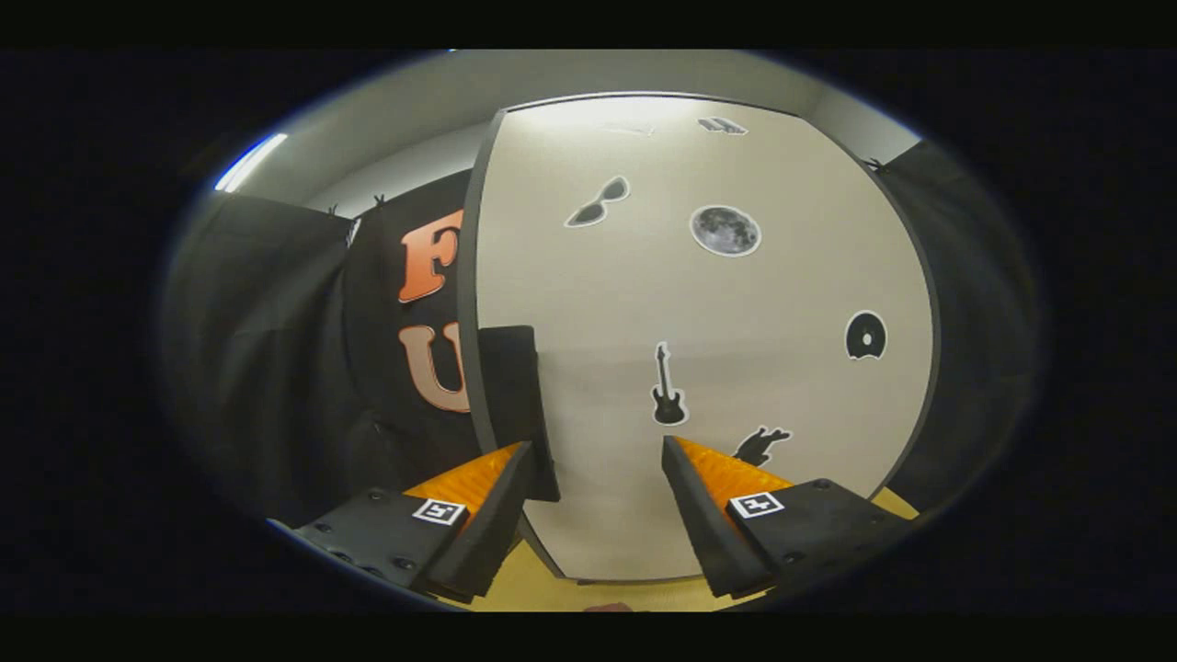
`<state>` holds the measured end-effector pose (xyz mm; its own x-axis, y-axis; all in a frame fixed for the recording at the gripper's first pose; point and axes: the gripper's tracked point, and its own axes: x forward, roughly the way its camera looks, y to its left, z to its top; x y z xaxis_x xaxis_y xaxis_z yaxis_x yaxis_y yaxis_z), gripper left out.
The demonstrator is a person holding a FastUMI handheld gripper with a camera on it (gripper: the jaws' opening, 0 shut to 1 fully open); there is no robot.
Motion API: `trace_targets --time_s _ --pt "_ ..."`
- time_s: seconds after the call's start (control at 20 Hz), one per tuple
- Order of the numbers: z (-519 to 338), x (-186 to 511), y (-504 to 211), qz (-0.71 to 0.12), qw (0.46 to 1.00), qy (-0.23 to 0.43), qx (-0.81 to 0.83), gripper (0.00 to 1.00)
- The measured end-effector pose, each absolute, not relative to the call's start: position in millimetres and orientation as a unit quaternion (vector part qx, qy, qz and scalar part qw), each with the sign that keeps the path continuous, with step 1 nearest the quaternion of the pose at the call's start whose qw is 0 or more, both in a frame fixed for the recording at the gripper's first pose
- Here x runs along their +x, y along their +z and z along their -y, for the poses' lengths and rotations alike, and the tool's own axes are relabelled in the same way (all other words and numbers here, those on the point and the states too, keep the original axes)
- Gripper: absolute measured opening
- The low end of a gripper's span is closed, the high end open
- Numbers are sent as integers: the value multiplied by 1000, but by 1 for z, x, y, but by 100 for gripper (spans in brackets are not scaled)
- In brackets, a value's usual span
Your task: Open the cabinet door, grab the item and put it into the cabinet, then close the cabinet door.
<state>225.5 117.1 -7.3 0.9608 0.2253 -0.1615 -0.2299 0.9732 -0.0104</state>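
- Straight ahead of the gripper [598, 450]: pale grey flat cabinet door [644, 303] with dark edging, upright, facing the camera.
- Fingers spread wide, nothing between them but door panel; neither finger seen touching it.
- At the door's near vertical edge: black rectangular handle block [510, 377], just above and behind the left fingertip [515, 460]; contact between the two not clear.
- On the door face, several flat stickers: black electric guitar sticker [668, 386] between and just beyond the fingertips; round grey moon sticker [725, 230] higher up; sunglasses-shaped sticker [598, 202] beside the moon, toward the handle edge; black vinyl-record sticker [865, 336] near the far edge; dark animal-shaped sticker [761, 444] low, just behind the right finger [717, 478]; small dark sticker [722, 125] near the top, shape too small to tell.
- Door looks closed or close to it; angle hard to judge through the fisheye.
- Beneath the fingers and door: yellowish wooden tabletop [533, 588], narrow strip visible.
- Item for the cabinet: cannot tell where; small reddish shape at the tabletop's near edge, too cropped to identify.
- Beside the door, past the handle edge: black cloth booth wall [276, 349].
- Overhead: grey ceiling [441, 110] with bright strip light [250, 162].
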Motion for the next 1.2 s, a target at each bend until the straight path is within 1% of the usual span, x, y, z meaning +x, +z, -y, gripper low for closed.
trace_targets --time_s 0.3,0.75,1.0,1.2 --pt "-108 205 -5 -75 992 101 -12 90" --pt "-95 83 42 -27 993 108 -36 89" --pt "-76 17 55 -20 995 94 -39 89" --pt "-52 -25 60 -11 996 68 -50 89"
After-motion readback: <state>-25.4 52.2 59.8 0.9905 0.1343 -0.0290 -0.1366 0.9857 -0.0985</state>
